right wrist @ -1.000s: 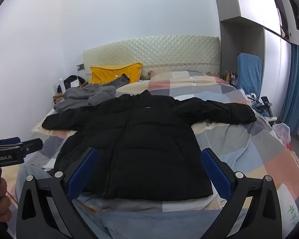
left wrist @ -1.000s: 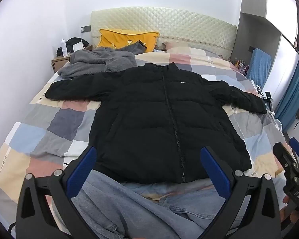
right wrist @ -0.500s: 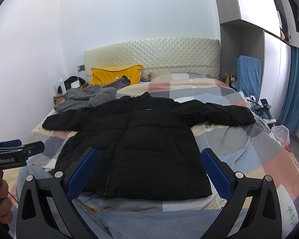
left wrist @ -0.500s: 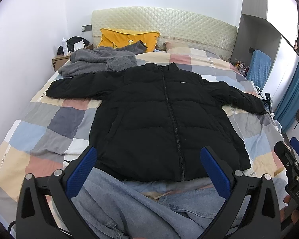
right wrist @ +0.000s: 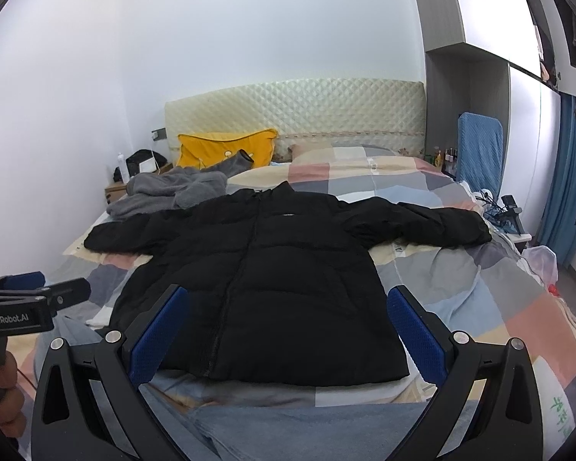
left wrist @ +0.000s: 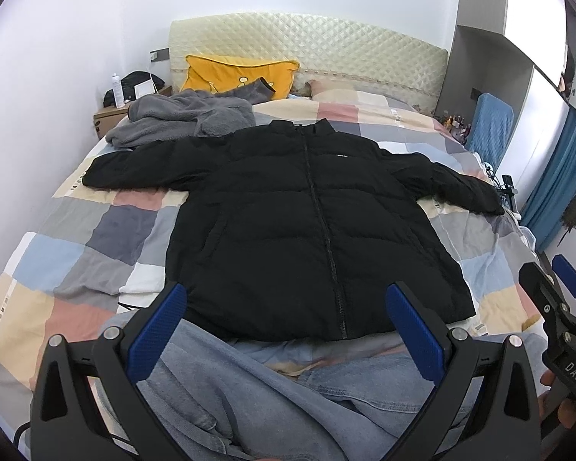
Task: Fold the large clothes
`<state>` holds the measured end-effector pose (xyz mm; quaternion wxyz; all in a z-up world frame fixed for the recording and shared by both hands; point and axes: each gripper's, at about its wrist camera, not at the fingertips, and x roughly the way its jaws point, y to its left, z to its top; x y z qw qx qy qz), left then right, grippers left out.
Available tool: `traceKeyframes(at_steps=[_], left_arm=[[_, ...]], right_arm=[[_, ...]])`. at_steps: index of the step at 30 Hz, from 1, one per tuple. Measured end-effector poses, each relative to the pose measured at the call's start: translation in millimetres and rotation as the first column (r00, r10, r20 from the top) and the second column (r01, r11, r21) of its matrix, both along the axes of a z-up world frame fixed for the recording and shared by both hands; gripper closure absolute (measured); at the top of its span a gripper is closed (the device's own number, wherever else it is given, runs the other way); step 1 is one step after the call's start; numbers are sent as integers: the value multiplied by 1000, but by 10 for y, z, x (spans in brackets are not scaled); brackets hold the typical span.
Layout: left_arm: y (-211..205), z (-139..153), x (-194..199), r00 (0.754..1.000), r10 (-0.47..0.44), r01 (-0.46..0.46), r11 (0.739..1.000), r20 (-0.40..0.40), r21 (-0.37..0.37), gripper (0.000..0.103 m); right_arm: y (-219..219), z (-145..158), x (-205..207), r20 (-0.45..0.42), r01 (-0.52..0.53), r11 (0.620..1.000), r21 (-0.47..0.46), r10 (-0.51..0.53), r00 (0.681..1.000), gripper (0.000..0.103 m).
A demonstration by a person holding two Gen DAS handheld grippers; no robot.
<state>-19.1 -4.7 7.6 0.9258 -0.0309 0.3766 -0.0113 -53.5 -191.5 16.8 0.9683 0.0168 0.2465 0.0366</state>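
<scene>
A black puffer jacket (left wrist: 307, 238) lies flat, front up and zipped, on the checked bed (left wrist: 76, 238), both sleeves spread out; it also shows in the right wrist view (right wrist: 265, 292). My left gripper (left wrist: 284, 326) is open and empty, held above the jacket's hem. My right gripper (right wrist: 288, 330) is open and empty, also above the hem; it shows at the right edge of the left wrist view (left wrist: 556, 307). The left gripper shows at the left edge of the right wrist view (right wrist: 27, 296).
Blue jeans (left wrist: 249, 392) lie at the foot of the bed under the jacket's hem. A grey fleece garment (left wrist: 180, 119) and a yellow pillow (left wrist: 238, 77) lie near the headboard. A nightstand (left wrist: 111, 115) stands left, a blue chair (left wrist: 487, 126) right.
Both grippers have pulled back and tilted up slightly, so the jacket sits a little lower in both views. The jacket has not moved.
</scene>
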Motion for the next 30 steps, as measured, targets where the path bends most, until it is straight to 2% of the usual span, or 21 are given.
traceKeyframes(at_steps=[30], left_arm=[[53, -114, -46, 1000, -8, 8, 1000, -23, -21, 0]], right_arm=[[37, -5, -7, -14, -4, 1000, -13, 4, 1000, 0]])
